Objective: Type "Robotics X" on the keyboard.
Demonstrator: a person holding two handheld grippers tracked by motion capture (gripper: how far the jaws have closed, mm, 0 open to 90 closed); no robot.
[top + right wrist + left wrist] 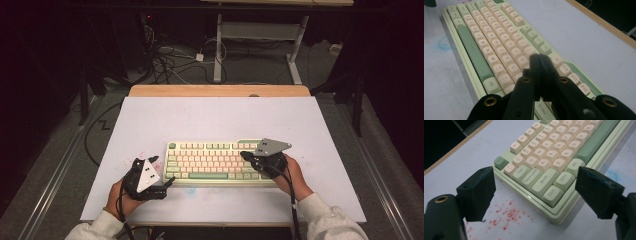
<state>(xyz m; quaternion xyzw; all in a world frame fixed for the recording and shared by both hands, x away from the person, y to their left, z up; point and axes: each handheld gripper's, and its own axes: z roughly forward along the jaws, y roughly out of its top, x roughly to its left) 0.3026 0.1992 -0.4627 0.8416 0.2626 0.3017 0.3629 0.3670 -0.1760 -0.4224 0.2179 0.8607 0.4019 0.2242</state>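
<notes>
My right claw [539, 58] is clenched, its two black jaws pressed together with nothing between them, and it hangs over the right-hand keys of the keyboard [215, 160], above the rows near Enter. My left claw [534, 192] is released, jaws standing wide apart (the Ctrl and Win keys show in the gap), just off the keyboard's near left corner. The keyboard lies on the white table [210, 117], close to its near edge, beside a patch of red specks [507, 213].
</notes>
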